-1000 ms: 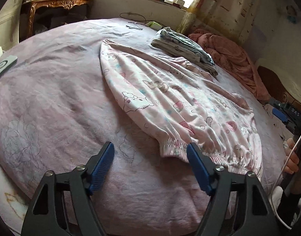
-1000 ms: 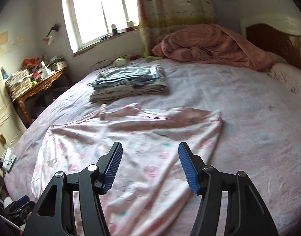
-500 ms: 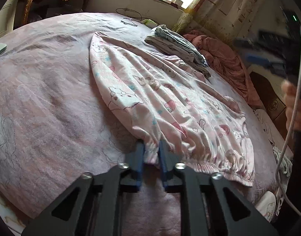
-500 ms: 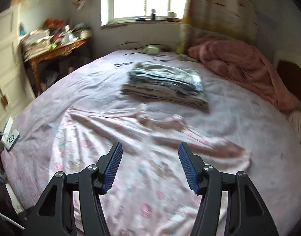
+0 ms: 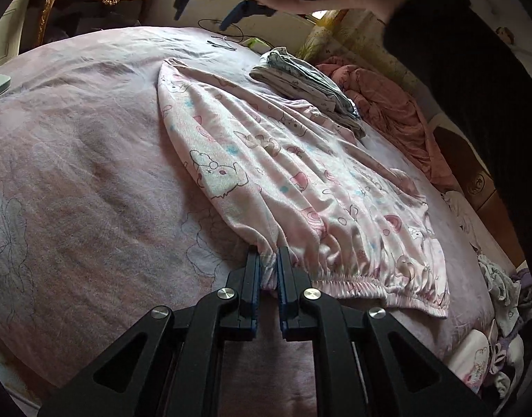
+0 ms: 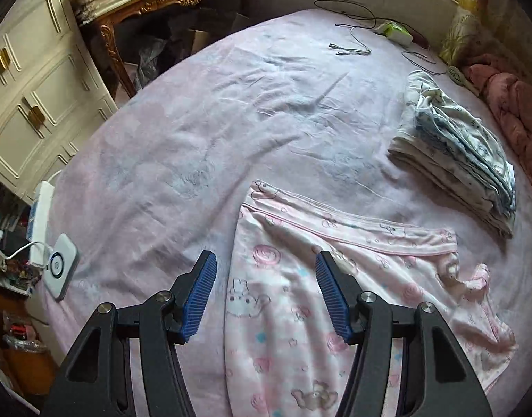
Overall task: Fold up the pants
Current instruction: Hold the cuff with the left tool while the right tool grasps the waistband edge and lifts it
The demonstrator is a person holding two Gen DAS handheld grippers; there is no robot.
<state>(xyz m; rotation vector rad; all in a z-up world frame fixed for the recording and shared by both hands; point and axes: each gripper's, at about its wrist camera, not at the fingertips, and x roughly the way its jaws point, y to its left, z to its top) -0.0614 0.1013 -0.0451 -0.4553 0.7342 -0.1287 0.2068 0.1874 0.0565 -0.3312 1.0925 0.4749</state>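
Lying flat on the bed [image 5: 92, 160], the soft, light pants [image 5: 283, 180] were pinched at the waistband corner by the left tongs [image 5: 268, 271], while the right tongs [image 6: 266, 288] were held apart, empty, over the cuffs.

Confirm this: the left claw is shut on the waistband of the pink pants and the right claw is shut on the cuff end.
Half right. The left claw is shut on the waistband of the pants, but the right claw is open above the cuff end, gripping nothing, as the right wrist view shows.
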